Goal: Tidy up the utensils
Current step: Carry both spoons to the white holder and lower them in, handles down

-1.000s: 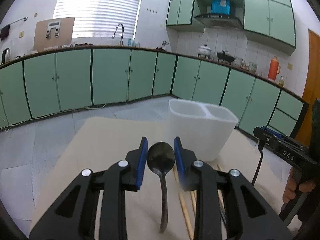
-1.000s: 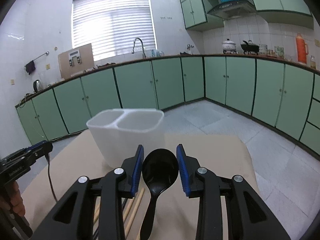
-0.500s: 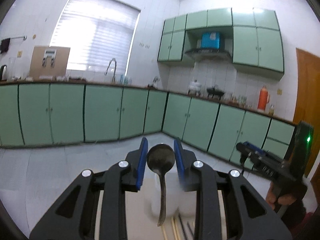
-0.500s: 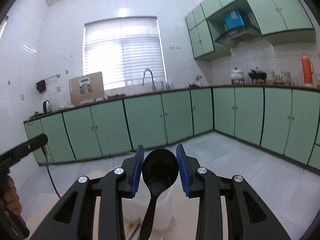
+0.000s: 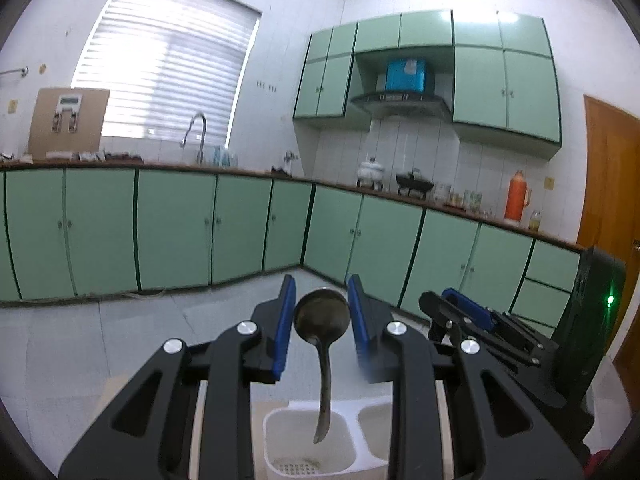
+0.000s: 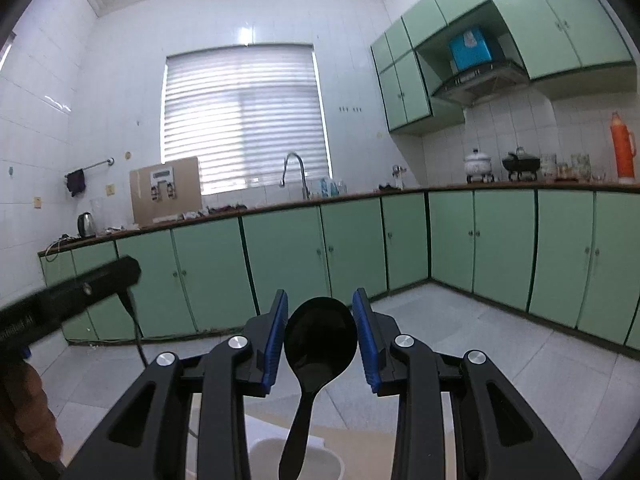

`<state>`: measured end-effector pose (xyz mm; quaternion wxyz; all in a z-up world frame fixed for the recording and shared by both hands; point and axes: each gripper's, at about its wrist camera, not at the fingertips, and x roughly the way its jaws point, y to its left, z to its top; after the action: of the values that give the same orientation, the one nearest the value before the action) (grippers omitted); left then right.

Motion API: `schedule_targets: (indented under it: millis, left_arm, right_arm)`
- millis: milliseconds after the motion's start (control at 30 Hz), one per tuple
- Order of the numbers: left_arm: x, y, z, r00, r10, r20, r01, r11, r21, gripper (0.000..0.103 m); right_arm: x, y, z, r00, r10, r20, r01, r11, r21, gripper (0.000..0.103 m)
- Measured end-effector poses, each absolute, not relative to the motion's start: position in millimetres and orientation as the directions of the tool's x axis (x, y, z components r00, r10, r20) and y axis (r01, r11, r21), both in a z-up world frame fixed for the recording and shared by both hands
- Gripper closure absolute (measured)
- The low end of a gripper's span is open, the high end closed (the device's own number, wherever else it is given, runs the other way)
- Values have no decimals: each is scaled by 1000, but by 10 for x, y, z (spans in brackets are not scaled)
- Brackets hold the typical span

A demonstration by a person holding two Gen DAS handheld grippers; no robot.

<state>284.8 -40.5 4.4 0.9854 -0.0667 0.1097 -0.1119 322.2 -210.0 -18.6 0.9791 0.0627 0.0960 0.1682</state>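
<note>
Jaws of both grippers clamped on spoon bowls: left gripper (image 5: 321, 320) holds a metal spoon (image 5: 322, 324), handle hanging over the near-left compartment of the white holder (image 5: 308, 440); right gripper (image 6: 320, 328) holds a black spoon (image 6: 320, 338), handle over the holder's rim (image 6: 296, 448). Holder looks empty as far as visible. Neither spoon dropped in yet; lowering and release left.

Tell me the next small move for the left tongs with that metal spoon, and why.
Probably lower the left tongs straight down. They grip the metal spoon by its bowl, handle hanging over the left compartment of the white holder, its tip about at the rim. Lowering should slide the handle in before release. The right tongs sit close alongside, so keep the path vertical.
</note>
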Motion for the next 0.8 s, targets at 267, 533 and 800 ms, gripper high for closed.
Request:
schedule_targets:
  millis: [267,533,800]
  left_arm:
    - [3063,-318,-413,924,-222,-310,192,974,-123,77]
    - [3083,-186,-635,914,-202,-351,169,978,-123,76]
    - [2829,-63,-595,920,-182,-348,145,981,-128,57]
  right_arm:
    - [3161,-2090,-568,899,377,-224,-346,923,167,70]
    - [3014,-2010,-680,868,423,-260,-398,906,146,69]
    - [2818,-2109,-646,877,400,-266,-366,915,167,54]
